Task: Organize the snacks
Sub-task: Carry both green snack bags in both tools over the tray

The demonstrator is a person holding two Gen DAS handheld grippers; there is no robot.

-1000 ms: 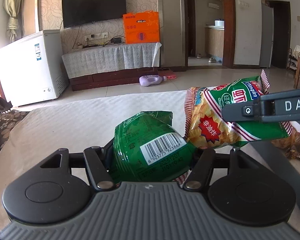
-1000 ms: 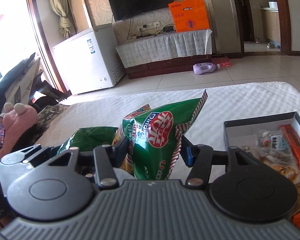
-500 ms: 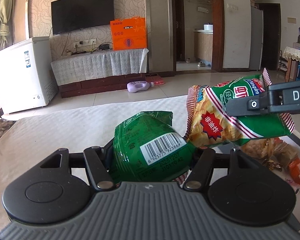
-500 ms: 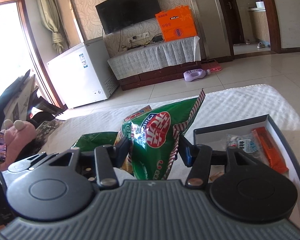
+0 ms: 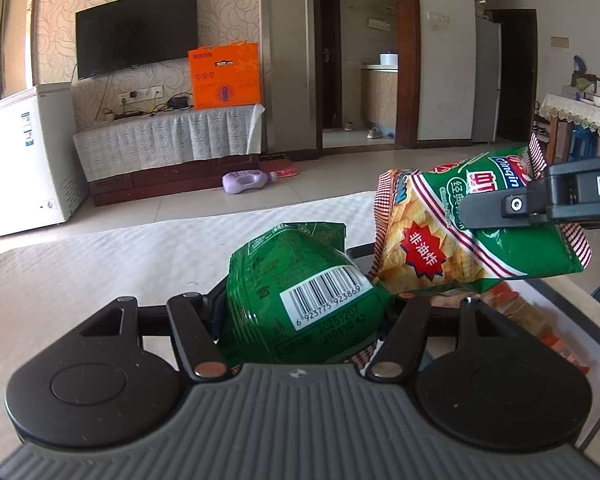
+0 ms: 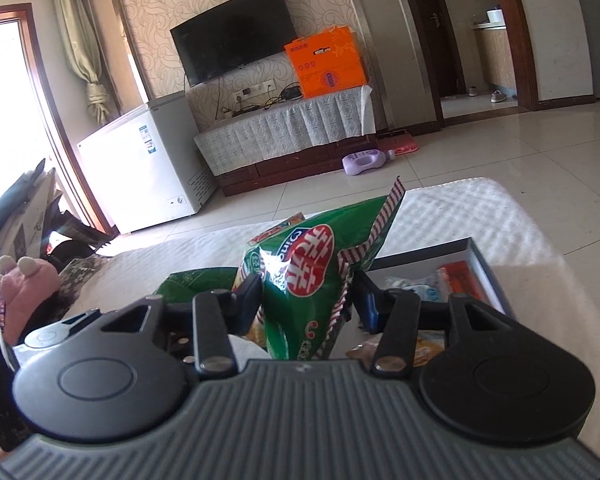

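The left gripper [image 5: 304, 312] has its jaws clamped on a dark green snack bag [image 5: 300, 296] lodged between them. The right gripper [image 6: 304, 300] grips a green striped chip bag [image 6: 312, 276]; its jaws have just been closing on it. Ahead and right of those jaws sits an open box [image 6: 480, 256] of snacks on the white-covered bench [image 5: 120, 260].

Dark green snack bag [image 5: 300, 296]; green, red-white-striped chip bag [image 5: 460, 240]
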